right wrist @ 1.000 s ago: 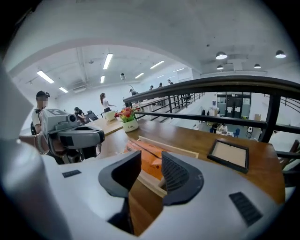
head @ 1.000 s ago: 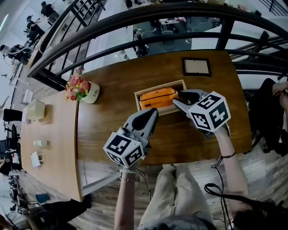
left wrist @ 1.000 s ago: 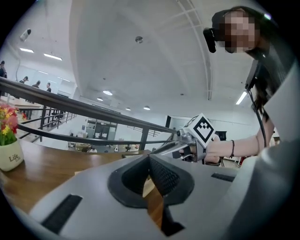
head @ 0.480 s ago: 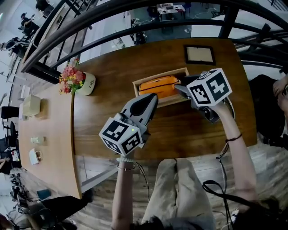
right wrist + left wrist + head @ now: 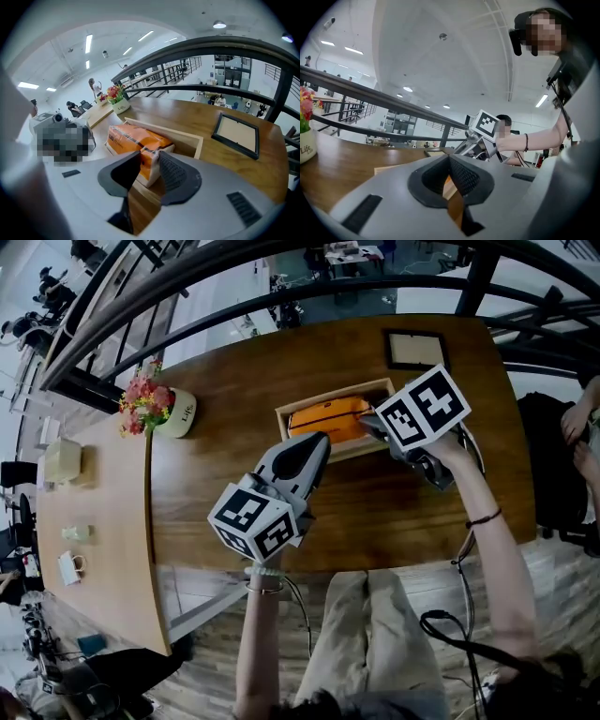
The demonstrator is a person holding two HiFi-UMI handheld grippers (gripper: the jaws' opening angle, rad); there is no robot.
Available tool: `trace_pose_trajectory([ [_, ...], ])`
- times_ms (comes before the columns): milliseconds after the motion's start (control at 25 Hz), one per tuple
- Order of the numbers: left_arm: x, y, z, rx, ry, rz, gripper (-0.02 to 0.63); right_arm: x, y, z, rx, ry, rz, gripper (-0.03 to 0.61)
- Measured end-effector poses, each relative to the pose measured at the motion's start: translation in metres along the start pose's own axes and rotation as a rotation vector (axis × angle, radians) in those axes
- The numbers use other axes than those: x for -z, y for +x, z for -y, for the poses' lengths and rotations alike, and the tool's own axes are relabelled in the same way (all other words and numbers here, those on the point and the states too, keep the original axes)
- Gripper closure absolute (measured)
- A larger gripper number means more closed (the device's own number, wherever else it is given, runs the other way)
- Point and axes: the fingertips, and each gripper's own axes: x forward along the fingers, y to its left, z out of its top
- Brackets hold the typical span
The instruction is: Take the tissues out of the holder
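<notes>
**Right fingers straddle the right end of the tissue pack**

The right gripper [image 5: 149,159] has its fingers spread wide, having just been opening. The near, white-edged end of the tissue pack [image 5: 136,137] sits in the gap between them. No pad visibly presses on the wrapper, so I read these fingers as released rather than grasping.

From them the pack stretches away toward the far left. Its long axis runs along the holder [image 5: 187,135], the shallow wooden tray it lies in. In the head view the same gripper [image 5: 372,424] tilts down over the right end of the orange pack [image 5: 328,418]. The pack lies left to right inside the holder [image 5: 330,396], near the middle of the bench [image 5: 225,437].

The left gripper [image 5: 449,160] has its fingers clenched together with nothing between them. In the head view it [image 5: 317,442] points at the near long side of the holder, close to the rim and apart from the pack.

The right hand is clearly the nearer one. The coming move seems to turn on closing those fingers across the pack's short width at that end. Only part of the end looks to be inside the gap, so a little more reach may be needed first. The holder's right wall stands close by and could catch a finger.

Farther out, a picture frame [image 5: 415,350] lies at the far right of the bench and a pot of flowers [image 5: 150,413] stands at the far left.
</notes>
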Motion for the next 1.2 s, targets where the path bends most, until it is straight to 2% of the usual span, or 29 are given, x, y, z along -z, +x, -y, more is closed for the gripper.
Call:
trace_pose_trajectory([
  [120,0.002,0.002,0.001,0.005,-0.007,0.001,0.606,0.000,0.002,-0.002,-0.004,-0.014,0.008,0.474],
  [320,0.006,-0.003,-0.008,0.003,-0.018,0.002,0.606,-0.002,0.010,-0.010,0.010,-0.054,0.078,0.531],
  [520,0.003,-0.014,-0.008,-0.013,-0.025,0.012,0.606,-0.009,-0.006,-0.022,0.022,-0.089,0.207,0.543],
  [840,-0.011,-0.040,-0.006,-0.045,-0.031,0.056,0.606,-0.024,-0.036,-0.045,0.137,-0.240,0.311,0.545],
  [1200,-0.031,-0.074,-0.003,-0.054,-0.021,0.104,0.606,-0.035,-0.060,-0.064,0.218,-0.254,0.381,0.549],
])
